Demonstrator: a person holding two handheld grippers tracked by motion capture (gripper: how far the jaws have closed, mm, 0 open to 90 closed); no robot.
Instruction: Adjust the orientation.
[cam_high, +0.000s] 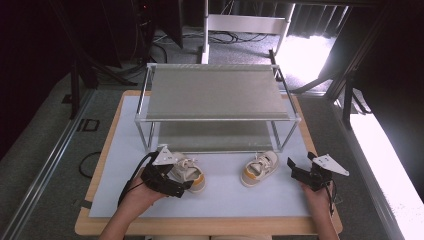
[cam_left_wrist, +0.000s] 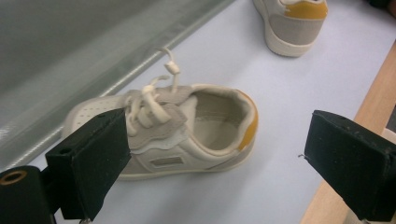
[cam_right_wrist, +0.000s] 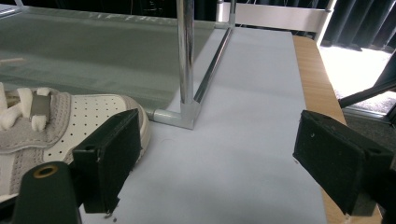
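Left gripper (cam_left_wrist: 215, 163), jaws wide, straddles a small, light, soft sneaker (cam_left_wrist: 177, 135), best pinched across its padded heel collar.

black claws (cam_high: 172, 182), grey triangular plates, trailing black cables

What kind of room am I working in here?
Likely a lab or recording studio: black curtains surround the wooden table, cables trail over grey carpet, and a metal two-tier shoe rack looks staged.
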